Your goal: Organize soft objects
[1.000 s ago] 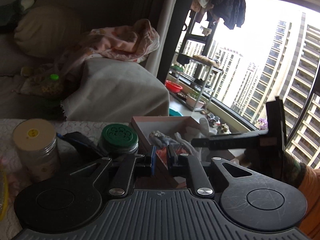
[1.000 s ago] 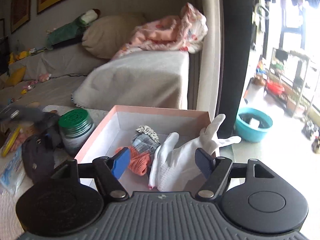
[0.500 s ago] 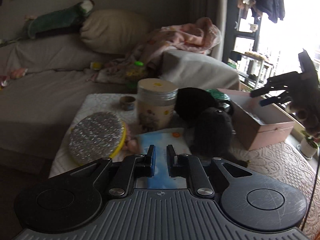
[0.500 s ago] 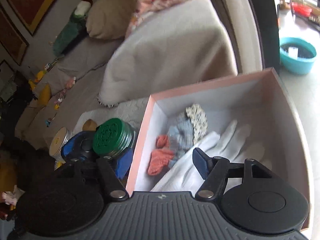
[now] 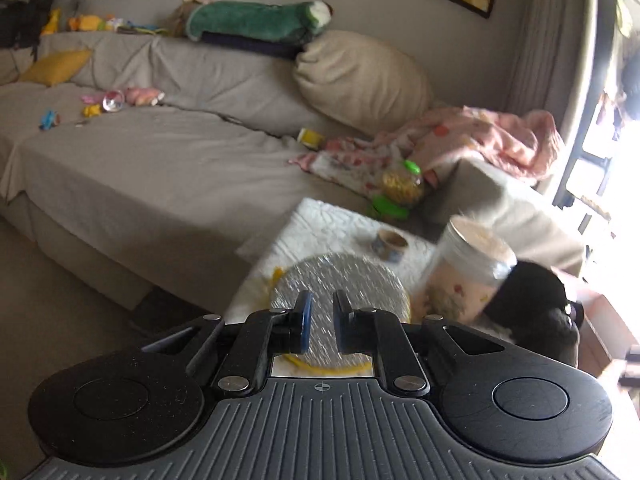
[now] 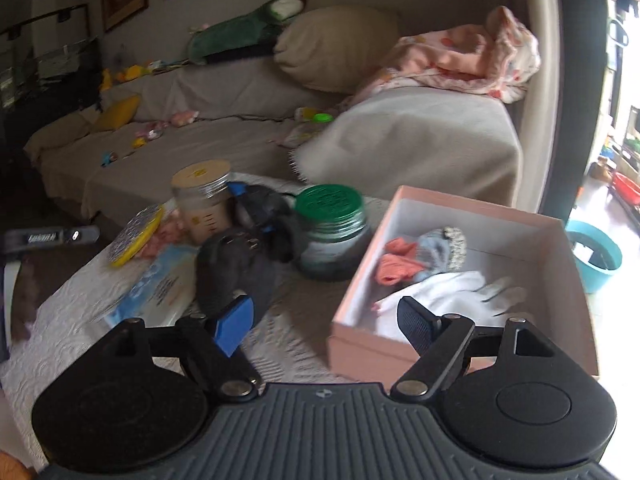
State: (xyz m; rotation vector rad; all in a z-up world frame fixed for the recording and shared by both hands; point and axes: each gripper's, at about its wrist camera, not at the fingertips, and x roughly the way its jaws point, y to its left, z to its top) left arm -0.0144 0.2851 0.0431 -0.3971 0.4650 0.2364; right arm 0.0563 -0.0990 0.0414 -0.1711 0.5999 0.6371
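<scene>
A pink box [image 6: 560,264] stands on the low table at the right. In it lie a white glove [image 6: 452,296], an orange sock [image 6: 396,266] and a grey-blue sock [image 6: 438,250]. A black soft pouch [image 6: 236,268] lies on the table left of the box; it also shows in the left wrist view [image 5: 532,304]. My right gripper [image 6: 324,322] is open and empty, held above the table just left of the box's near corner. My left gripper [image 5: 320,326] has its jaws nearly closed with a narrow gap and nothing between them, above a silver-and-yellow disc [image 5: 340,284].
On the table stand a green-lidded jar [image 6: 332,232], a tan-lidded jar [image 6: 204,200], a blue-printed packet [image 6: 160,284] and a small tape roll [image 5: 390,242]. A grey sofa [image 5: 140,152] with a beige pillow [image 5: 360,80], pink blanket [image 6: 468,60] and toys lies behind.
My right gripper has let go of the white glove into the box and drawn back and left. My left gripper has swung left, away from the box toward the disc and the sofa.
</scene>
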